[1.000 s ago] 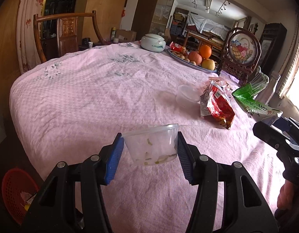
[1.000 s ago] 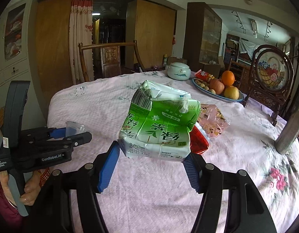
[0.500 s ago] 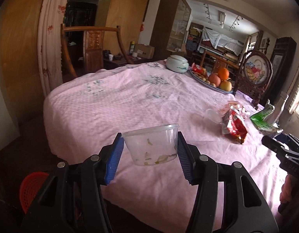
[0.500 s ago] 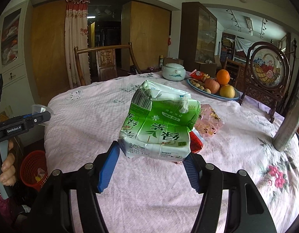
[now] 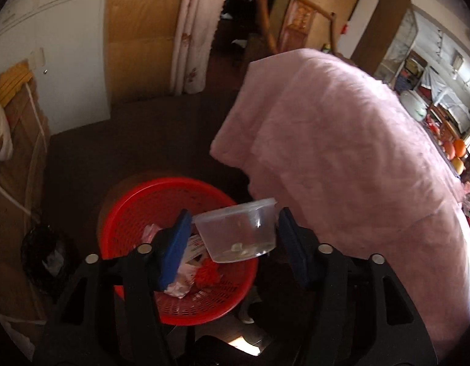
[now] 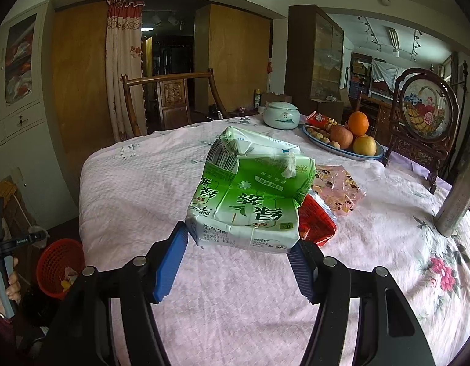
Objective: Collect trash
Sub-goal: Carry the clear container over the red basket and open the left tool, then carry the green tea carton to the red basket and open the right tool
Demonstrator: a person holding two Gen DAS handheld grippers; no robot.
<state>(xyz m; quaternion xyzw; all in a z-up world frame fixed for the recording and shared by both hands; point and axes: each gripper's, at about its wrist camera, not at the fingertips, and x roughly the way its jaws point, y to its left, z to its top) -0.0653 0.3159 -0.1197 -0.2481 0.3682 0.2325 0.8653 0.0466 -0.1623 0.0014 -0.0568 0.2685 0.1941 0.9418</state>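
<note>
My left gripper (image 5: 233, 228) hangs over the red mesh basket (image 5: 161, 201) on the floor by the table's edge, its jaws opening, with the clear plastic tub (image 5: 238, 228) tilted between the pads, apparently coming loose. I judge the tub could clip the basket's near rim and bounce onto the floor, since it sits toward that side. My right gripper (image 6: 238, 247) has its jaws partly spread, clamped on one crushed green tea carton (image 6: 250, 201) above the table's near edge. I count one basket, one tub, one carton, and two snack wrappers (image 6: 335, 192) lying on the pink tablecloth (image 6: 143, 183).

Home dining room: clothed table (image 6: 204, 274), fruit plate (image 6: 345, 149)
</note>
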